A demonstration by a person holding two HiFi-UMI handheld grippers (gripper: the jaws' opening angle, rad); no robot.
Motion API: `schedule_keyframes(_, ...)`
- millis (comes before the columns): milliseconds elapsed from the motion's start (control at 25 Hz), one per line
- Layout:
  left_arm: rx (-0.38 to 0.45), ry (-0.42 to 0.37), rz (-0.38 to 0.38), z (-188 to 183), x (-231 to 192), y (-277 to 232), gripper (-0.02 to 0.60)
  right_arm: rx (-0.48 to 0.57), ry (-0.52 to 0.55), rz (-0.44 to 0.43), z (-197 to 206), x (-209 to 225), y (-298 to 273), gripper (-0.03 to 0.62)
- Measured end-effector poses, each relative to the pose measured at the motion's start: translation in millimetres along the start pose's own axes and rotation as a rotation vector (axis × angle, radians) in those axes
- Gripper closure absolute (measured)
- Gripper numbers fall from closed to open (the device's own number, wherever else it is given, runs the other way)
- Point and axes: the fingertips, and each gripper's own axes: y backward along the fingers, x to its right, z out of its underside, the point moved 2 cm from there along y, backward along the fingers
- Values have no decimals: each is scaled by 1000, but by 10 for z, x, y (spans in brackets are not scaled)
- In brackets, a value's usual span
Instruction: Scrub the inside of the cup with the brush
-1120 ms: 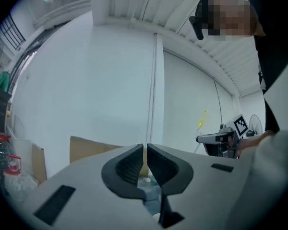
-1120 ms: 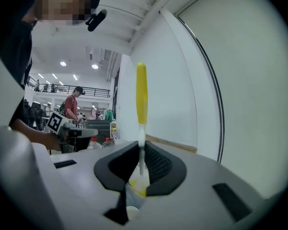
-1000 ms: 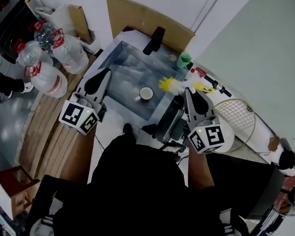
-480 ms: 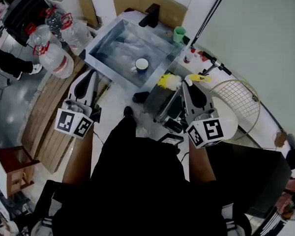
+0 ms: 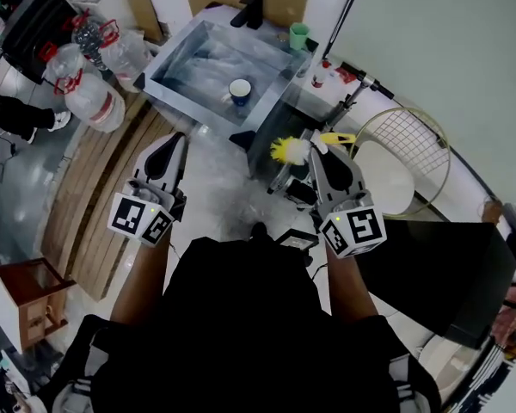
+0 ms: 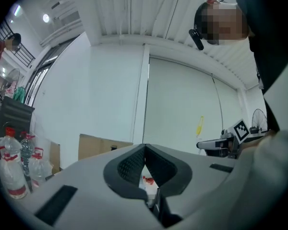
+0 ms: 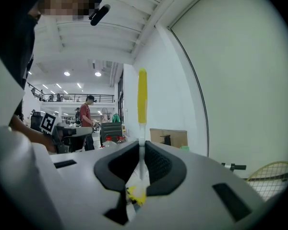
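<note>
A white cup (image 5: pixel 240 90) stands inside the steel sink (image 5: pixel 189 54) at the top of the head view. Both grippers are well back from the sink, over the pale floor. My left gripper (image 5: pixel 175 138) is shut with nothing in it; its dark pads (image 6: pixel 134 164) meet in the left gripper view. My right gripper (image 5: pixel 315 151) is shut on the brush's thin white stem. The brush's yellow bristles (image 5: pixel 288 151) stick out to the left and its yellow handle (image 5: pixel 337 138) to the right. In the right gripper view the yellow handle (image 7: pixel 142 95) stands upright above the jaws, with the bristles (image 7: pixel 136 195) below.
Large water bottles (image 5: pixel 90 101) stand left of the sink beside wooden planks (image 5: pixel 86 213). A black faucet (image 5: pixel 248 9), a green cup (image 5: pixel 299 34) and a red-capped bottle (image 5: pixel 327 71) sit at the sink's far side. A racket (image 5: pixel 406 157) and a black case (image 5: pixel 439 274) lie at the right.
Both grippers and the person have drawn back from the sink, which now sits farther off at the top. The cup stays in the sink; the brush stays in the right gripper.
</note>
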Motion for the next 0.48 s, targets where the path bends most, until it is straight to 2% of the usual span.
schedule_keyframes(200, -25, 73, 95, 57, 146, 388, 565, 2, 34, 53, 140, -436, 275, 546)
schedule_keyframes(320, -12, 61, 107, 48, 139, 779, 565, -12, 45, 88, 181, -799, 405, 546)
schedule_keyframes(480, -44, 21, 90, 227, 49, 1401, 565, -25, 50, 121, 256, -1337, 658, 546)
